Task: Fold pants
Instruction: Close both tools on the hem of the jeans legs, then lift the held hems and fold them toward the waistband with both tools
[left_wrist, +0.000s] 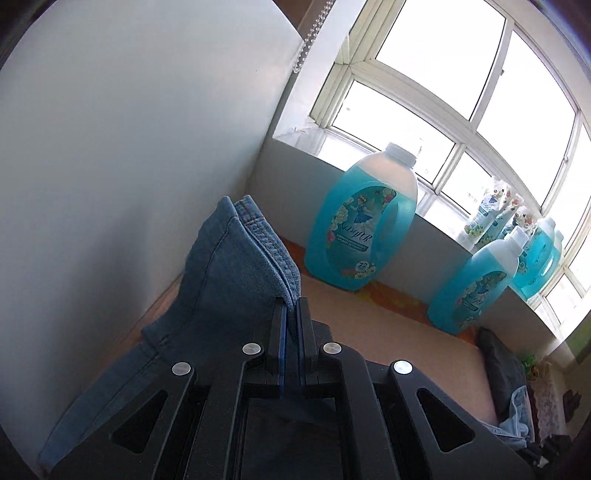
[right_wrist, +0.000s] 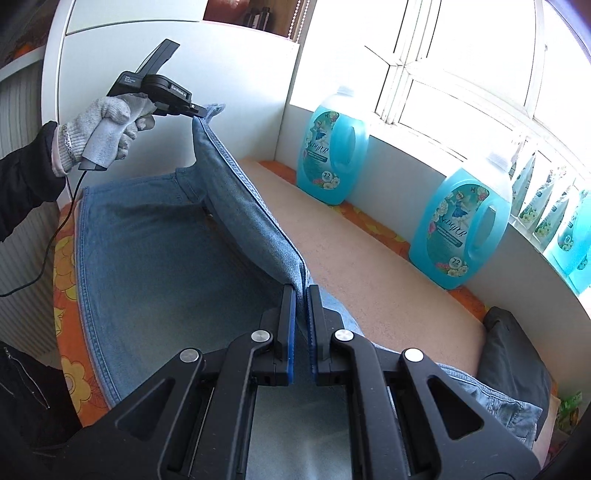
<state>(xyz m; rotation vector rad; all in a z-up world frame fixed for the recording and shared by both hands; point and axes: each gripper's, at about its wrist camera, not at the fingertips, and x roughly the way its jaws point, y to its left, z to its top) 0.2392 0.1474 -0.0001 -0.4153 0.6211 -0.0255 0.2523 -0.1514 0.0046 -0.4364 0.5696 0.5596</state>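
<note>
Pants (right_wrist: 147, 258): blue denim, lying partly flat on the orange-edged bench (right_wrist: 369, 258), one edge being lifted clear.
Left hand-held gripper (right_wrist: 199, 110): clamping one end of the raised edge, gloved hand (right_wrist: 107, 129) holding it.
Right hand-held gripper (right_wrist: 301, 291): pinching the other end.
Detergent bottles (right_wrist: 332, 147): standing along the window side.

My left hand (right_wrist: 107, 129) wears a grey knit glove with a black sleeve above it. Each hand-held gripper is matte black plastic with blue-padded fingers (right_wrist: 291, 321), round silver screws (right_wrist: 262, 336) and triangular cut-outs; a thin black cable (right_wrist: 62, 221) trails from the left hand-held gripper (right_wrist: 199, 110).
</note>
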